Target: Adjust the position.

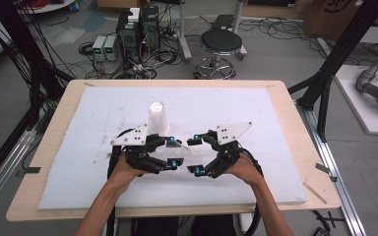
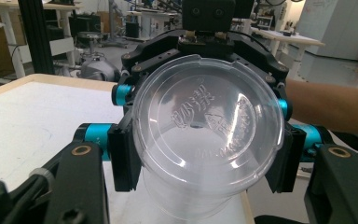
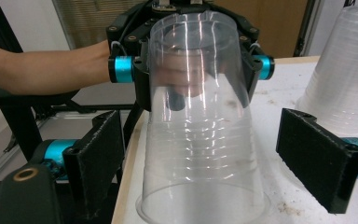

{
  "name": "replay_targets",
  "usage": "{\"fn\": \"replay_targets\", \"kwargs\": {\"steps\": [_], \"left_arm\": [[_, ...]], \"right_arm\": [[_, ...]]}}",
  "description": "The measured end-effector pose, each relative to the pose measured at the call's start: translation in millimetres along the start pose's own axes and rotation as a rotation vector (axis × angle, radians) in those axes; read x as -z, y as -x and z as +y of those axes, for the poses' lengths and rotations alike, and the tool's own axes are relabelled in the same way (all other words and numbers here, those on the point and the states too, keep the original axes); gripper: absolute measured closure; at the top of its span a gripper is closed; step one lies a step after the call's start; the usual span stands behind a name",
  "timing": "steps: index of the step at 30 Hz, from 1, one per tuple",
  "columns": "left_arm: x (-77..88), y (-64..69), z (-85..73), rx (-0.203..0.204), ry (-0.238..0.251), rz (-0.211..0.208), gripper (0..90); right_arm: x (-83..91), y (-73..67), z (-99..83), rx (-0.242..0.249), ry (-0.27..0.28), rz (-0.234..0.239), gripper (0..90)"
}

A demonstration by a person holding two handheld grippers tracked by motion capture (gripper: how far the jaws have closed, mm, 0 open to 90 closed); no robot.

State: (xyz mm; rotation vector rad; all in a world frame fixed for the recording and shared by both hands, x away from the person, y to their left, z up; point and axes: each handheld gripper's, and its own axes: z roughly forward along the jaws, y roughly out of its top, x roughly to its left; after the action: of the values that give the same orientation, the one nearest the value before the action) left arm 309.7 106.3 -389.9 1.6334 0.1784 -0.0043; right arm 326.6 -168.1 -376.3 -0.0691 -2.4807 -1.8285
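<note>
Even bright light, soft focus, faint glare.

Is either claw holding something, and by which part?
The left claw grips a clear plastic cup across its sides near the closed base. The right claw holds nothing.

I noted white mat [image 1: 103, 172] on table [image 1: 295, 113], covering most of it. Stack of cups [image 1: 156, 117] stood upside down on mat, behind left gripper [image 1: 172, 153]. I had left gripper left of centre, right gripper [image 1: 195, 155] just right of it, the two facing each other. Single cup [image 1: 184, 152] lay sideways between them: base end between left jaws, mouth end toward right gripper, right jaws standing apart on either side of it. Stool [image 1: 221, 44] stood on floor beyond table's far edge.
</note>
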Motion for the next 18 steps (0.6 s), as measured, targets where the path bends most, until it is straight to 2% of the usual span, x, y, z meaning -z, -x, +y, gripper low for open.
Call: {"fn": "replay_targets", "kwargs": {"steps": [11, 12, 15, 18], "left_arm": [[-0.5, 1.6, 4.8, -0.010, 0.013, -0.007, 40.4], [-0.3, 1.9, 5.0, -0.010, 0.013, -0.007, 40.4], [-0.1, 1.8, 5.0, -0.011, 0.015, -0.009, 40.5], [0.2, 1.8, 5.0, -0.014, 0.014, -0.008, 40.6]], "right_arm": [[-19.4, -2.7, -1.5, 0.017, -0.056, 0.014, 17.2], [-21.2, -2.8, -1.3, 0.028, -0.066, 0.011, 22.5], [-21.7, -3.7, -0.7, 0.054, -0.075, -0.005, 29.9], [-21.2, -3.8, -0.5, 0.054, -0.079, -0.008, 32.2]]}}
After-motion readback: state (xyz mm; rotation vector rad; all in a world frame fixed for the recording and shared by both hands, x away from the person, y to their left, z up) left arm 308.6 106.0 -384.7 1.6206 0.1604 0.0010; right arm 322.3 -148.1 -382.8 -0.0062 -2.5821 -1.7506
